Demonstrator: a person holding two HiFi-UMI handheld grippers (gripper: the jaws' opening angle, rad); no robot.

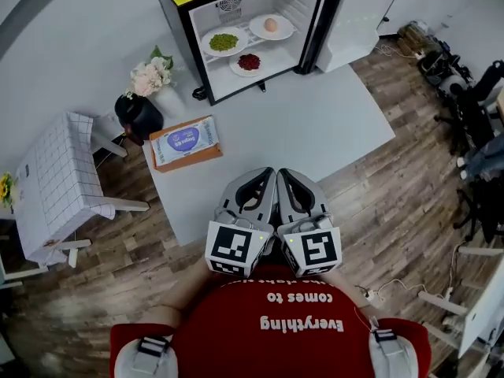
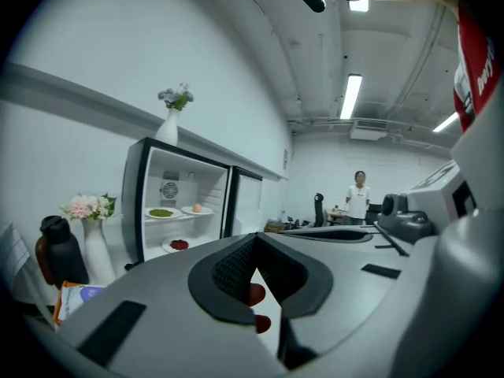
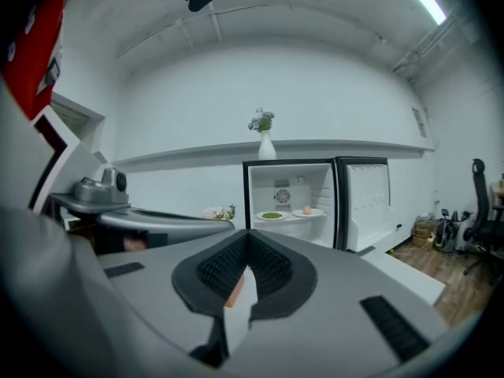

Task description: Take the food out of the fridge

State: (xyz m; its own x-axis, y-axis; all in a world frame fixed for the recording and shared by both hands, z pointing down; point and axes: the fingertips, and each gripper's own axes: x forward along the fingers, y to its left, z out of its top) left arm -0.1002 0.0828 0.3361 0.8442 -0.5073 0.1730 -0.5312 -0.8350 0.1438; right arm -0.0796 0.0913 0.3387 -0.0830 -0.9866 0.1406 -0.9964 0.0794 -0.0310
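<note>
The left gripper (image 1: pixel 264 178) is holding its jaws together with nothing between them. The right gripper (image 1: pixel 287 178), just beside it, is showing the same, closed and empty. The food is lying straight ahead of both, well apart, inside the open fridge (image 1: pixel 177 22) across the table (image 1: pixel 331 124). The green plate (image 1: pixel 224 42) is sitting ahead-left, the red plate (image 1: pixel 249 62) lower, and the plate with a pale round piece (image 1: pixel 271 26) ahead-right. Both grippers are seeming equally near. A pack (image 1: pixel 185 142) and a vase (image 1: pixel 138 115) are standing ahead-left of the left gripper, off the line. The door (image 1: pixel 354 22) is hanging open ahead-right, so nothing is seeming to block the way.
</note>
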